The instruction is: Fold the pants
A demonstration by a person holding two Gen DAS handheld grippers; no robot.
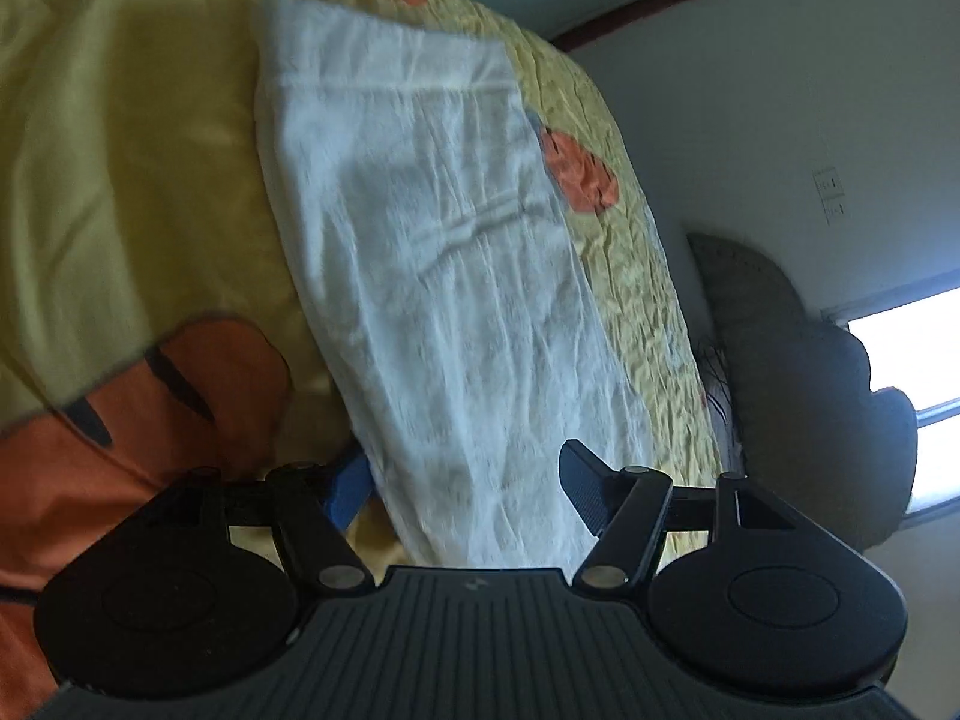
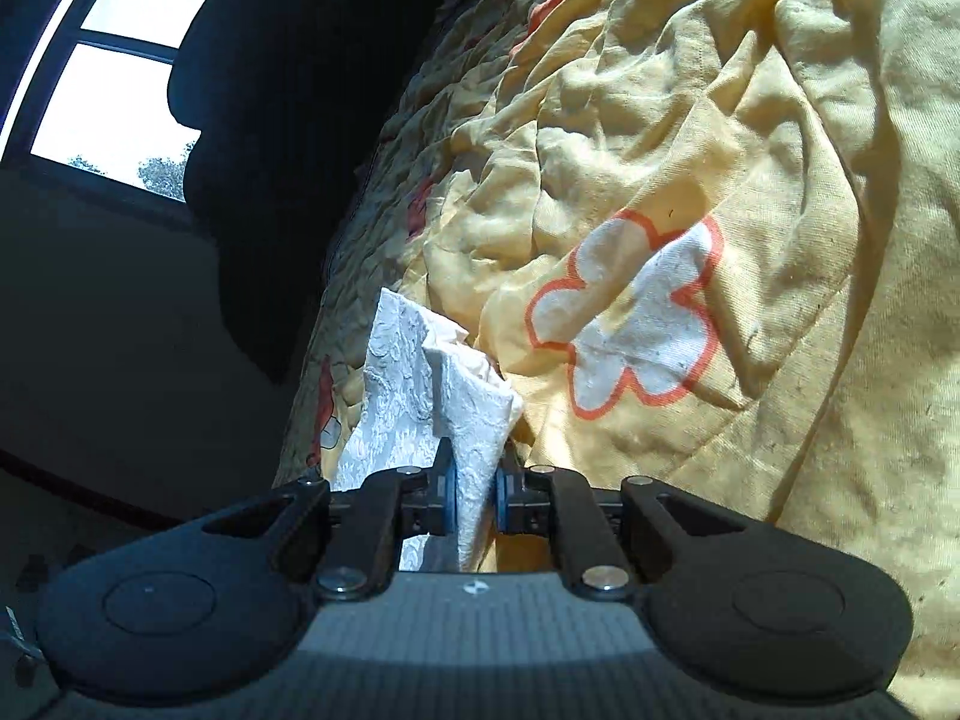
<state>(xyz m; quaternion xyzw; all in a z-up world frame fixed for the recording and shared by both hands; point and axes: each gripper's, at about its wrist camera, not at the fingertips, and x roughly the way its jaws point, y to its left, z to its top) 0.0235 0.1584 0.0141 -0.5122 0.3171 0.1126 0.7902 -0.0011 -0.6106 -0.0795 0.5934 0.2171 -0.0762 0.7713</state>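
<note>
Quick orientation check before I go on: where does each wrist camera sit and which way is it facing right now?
Left wrist: rides on the left gripper, angled down along the white pants lying on the yellow bedspread; its own open fingers show.
Right wrist: rides on the right gripper, facing the rumpled bedspread and a window; its fingers are clamped on a pants corner.
Shared: pants, bedspread, window.

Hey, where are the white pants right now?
The white pants lie lengthwise on the yellow bedspread in the left wrist view, between the open left gripper fingers; the right gripper pinches one bunched end.
</note>
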